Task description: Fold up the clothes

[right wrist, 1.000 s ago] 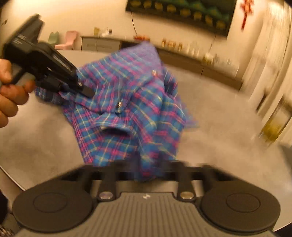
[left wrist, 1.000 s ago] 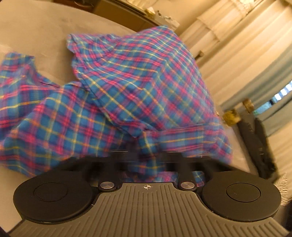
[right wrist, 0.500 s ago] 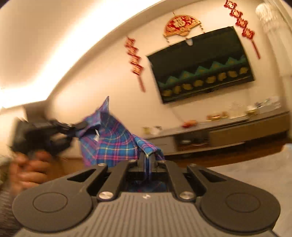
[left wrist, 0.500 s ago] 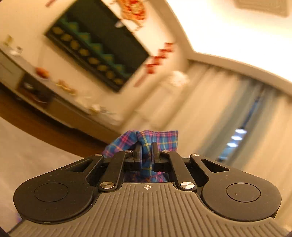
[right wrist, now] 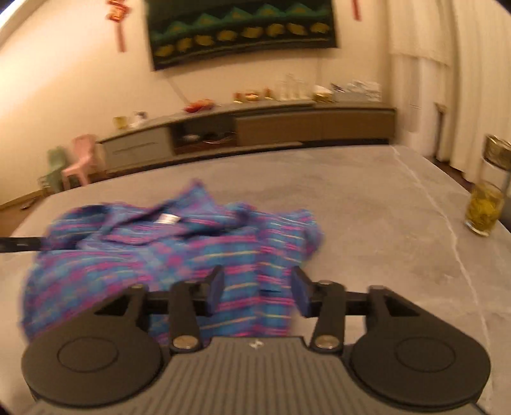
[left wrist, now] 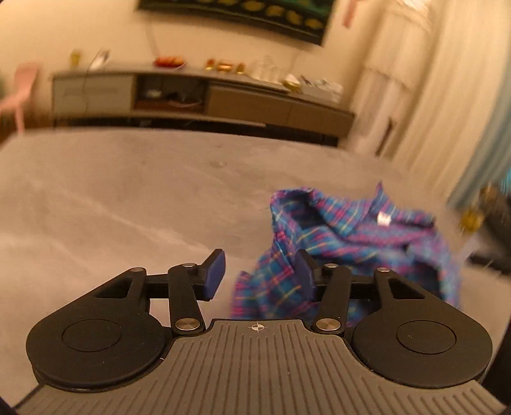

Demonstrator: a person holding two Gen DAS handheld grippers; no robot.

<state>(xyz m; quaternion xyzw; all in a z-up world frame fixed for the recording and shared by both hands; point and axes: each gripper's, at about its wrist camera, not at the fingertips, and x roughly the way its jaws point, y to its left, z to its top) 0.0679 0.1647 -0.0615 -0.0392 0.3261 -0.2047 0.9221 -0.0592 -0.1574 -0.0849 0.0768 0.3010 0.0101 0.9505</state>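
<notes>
A blue, pink and yellow plaid shirt (right wrist: 179, 249) lies crumpled on the grey table (right wrist: 383, 204), collar and white label up. My right gripper (right wrist: 257, 290) is open and empty just above the shirt's near edge. In the left wrist view the shirt (left wrist: 351, 242) lies to the right. My left gripper (left wrist: 258, 276) is open and empty, its right finger (left wrist: 303, 274) over the shirt's left edge. A tip of the left gripper (right wrist: 19, 244) shows at the left of the right wrist view.
A glass of yellow-green tea (right wrist: 484, 210) stands near the table's right edge. A long low sideboard (right wrist: 255, 127) with small items runs along the far wall under a dark screen (right wrist: 242, 28). Pink and green small chairs (right wrist: 80, 159) stand at the left. Curtains (left wrist: 447, 79) hang at the right.
Half a second ago both grippers were shut on the shirt and held it up in the air. Now both are open and the shirt lies on the table.
</notes>
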